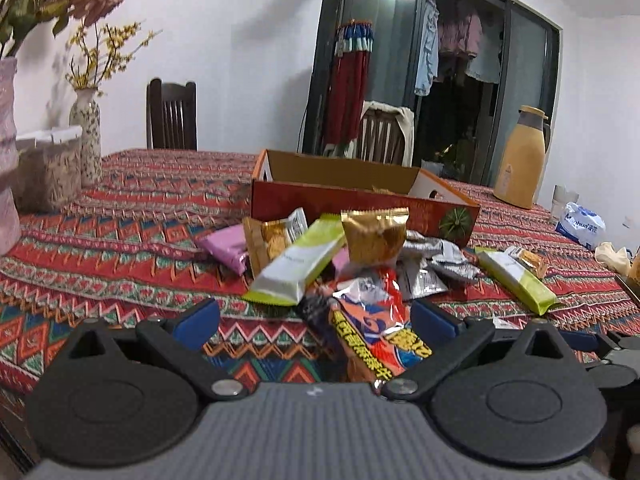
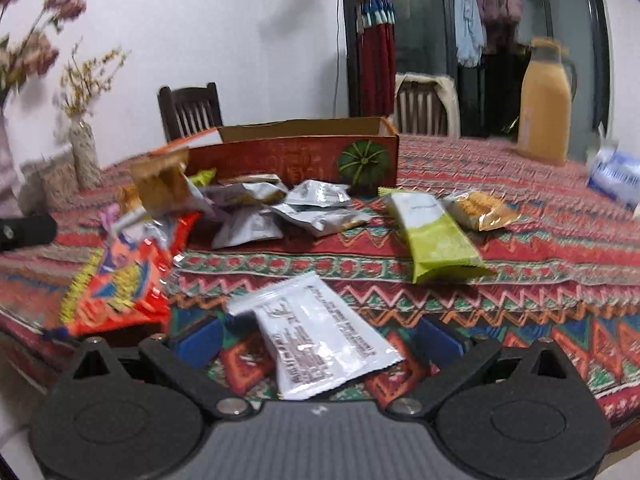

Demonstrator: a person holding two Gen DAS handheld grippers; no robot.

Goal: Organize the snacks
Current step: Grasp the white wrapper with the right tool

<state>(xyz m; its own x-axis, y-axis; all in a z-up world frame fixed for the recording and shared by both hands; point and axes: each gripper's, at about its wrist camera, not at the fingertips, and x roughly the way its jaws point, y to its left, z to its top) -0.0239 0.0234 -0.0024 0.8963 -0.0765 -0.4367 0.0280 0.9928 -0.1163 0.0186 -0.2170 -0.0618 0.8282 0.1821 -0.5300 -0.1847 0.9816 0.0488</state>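
Two grippers, left gripper (image 1: 314, 320) and right gripper (image 2: 320, 338), gape wide over an orange snack bag (image 1: 376, 344) and a white sachet (image 2: 316, 336); beyond, scattered packets (image 2: 280, 204) await the nearly empty cardboard box (image 1: 360, 196).

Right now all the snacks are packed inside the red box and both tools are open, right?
Not quite. The snacks lie loose on the patterned tablecloth in front of the red box, as the right wrist view shows. Both tools are open: the left tool and the right tool.
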